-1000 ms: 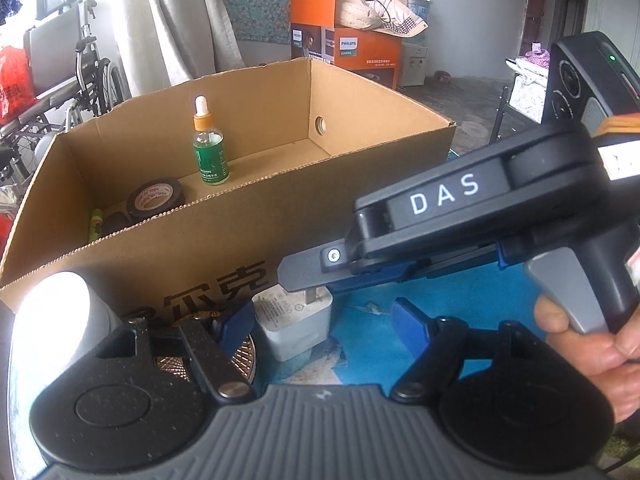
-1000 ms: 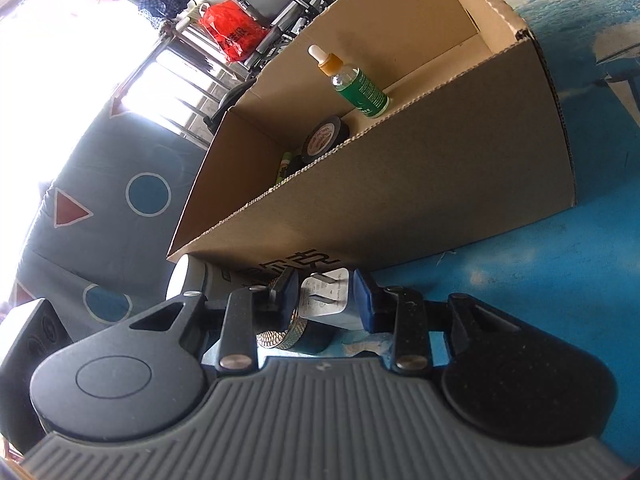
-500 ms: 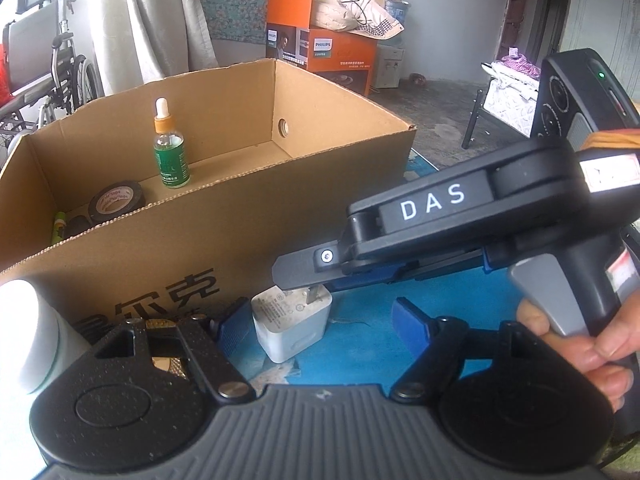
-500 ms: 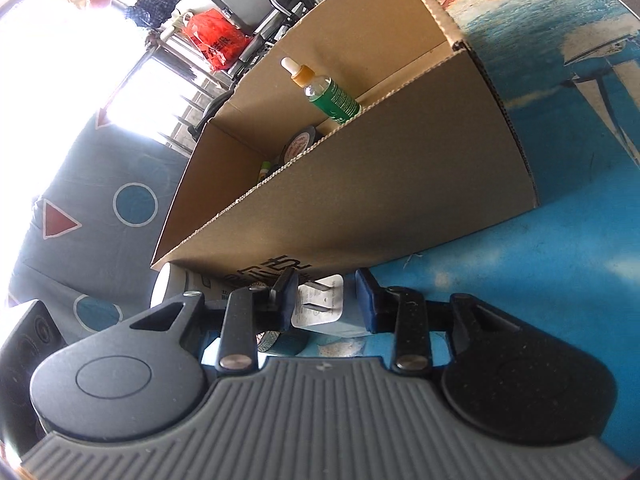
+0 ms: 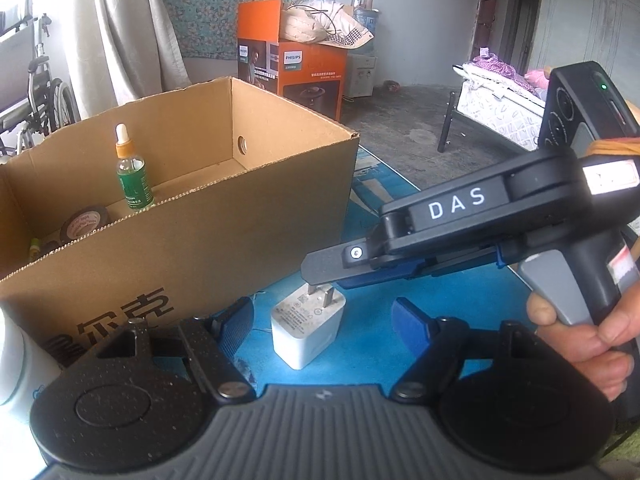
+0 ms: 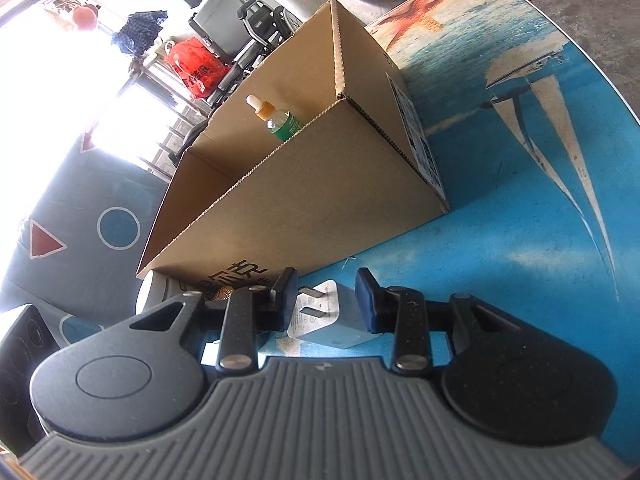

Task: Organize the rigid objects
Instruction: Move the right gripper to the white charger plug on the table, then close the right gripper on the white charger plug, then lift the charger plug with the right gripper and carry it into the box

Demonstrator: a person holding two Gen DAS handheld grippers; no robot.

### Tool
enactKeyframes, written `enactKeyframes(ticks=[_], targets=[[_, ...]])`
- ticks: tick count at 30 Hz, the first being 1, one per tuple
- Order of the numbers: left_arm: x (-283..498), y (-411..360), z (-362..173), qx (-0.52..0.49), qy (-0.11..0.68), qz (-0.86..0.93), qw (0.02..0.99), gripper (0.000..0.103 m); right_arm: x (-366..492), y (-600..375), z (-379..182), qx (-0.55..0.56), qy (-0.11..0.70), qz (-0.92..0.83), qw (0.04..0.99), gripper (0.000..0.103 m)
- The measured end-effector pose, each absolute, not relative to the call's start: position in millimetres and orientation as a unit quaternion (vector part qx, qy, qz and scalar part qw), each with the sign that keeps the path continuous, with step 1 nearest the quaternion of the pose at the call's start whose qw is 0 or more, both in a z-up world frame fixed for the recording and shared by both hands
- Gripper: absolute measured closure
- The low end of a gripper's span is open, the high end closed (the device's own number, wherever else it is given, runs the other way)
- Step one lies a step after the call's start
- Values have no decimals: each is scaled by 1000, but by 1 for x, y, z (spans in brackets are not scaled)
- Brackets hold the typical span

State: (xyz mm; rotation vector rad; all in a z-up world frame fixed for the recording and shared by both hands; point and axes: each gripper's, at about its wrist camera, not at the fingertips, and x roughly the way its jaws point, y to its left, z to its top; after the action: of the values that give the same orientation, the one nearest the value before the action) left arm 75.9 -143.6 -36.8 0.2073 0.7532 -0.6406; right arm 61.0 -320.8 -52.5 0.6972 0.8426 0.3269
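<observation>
A white plug adapter lies on the blue table, prongs up, in front of the cardboard box. My right gripper straddles the adapter with its blue pads close on both sides; a small gap shows, so it looks open. In the left wrist view the right gripper comes in from the right above the adapter. My left gripper is open, its fingers either side of the adapter and apart from it. Inside the box stand a green dropper bottle and a black tape roll.
A white cylinder stands at the left by the box front. A gold-rimmed round object lies by the box. The blue table surface extends right of the box. An orange Philips carton and a bed are in the room behind.
Both grippers have shifted right along the box front. The right gripper's pads now stand slightly wider around the adapter, which rests on the table.
</observation>
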Motion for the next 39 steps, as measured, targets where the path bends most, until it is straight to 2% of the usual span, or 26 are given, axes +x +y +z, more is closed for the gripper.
enactKeyframes(ticks=[6, 16, 25, 39], targets=[[87, -151, -50, 120, 370, -301, 870, 28, 56, -323, -54, 323, 398, 160, 844, 71], [89, -159, -64, 142, 365, -302, 869, 58, 58, -305, -53, 255, 414, 164, 859, 71], [92, -156, -67, 133, 363, -306, 870, 59, 63, -306, -58, 263, 409, 175, 856, 69], [80, -148, -56, 113, 349, -304, 879, 59, 54, -303, -45, 256, 400, 167, 864, 72]])
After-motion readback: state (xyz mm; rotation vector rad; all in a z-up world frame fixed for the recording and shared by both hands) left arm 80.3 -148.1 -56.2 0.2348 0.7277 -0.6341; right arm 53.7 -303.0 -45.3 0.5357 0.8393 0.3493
